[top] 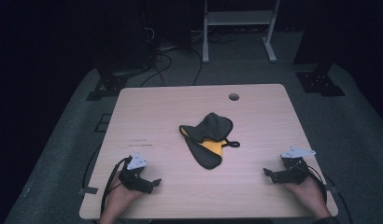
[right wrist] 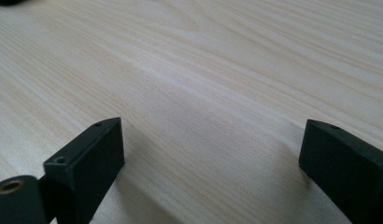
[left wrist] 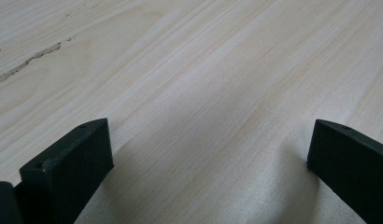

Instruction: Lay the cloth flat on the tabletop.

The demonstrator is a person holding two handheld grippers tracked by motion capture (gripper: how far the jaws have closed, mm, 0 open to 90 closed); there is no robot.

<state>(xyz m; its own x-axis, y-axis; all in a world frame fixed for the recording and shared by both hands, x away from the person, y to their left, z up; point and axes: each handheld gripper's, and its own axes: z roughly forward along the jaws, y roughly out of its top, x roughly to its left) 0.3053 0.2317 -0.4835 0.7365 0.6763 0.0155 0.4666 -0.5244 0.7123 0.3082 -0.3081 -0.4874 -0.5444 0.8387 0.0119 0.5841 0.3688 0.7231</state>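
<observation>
Item: dark cap with yellow lining (top: 209,140), table (top: 152,107) centre, long axis near–far | left gripper (top: 154,183), right gripper (top: 269,173): jaws apart, empty, near corners | cap seemingly equidistant.

A crumpled cloth pouch (top: 208,140) is laid at the middle of the table (top: 147,112). The left gripper (top: 152,183) and right gripper (top: 269,173) are rested near the front edge, well apart from it on either side.

The person's forearms are cut off by the bottom edge of the high view. The folds of the dark cloth pouch (top: 209,140) are too small to be made out.
</observation>
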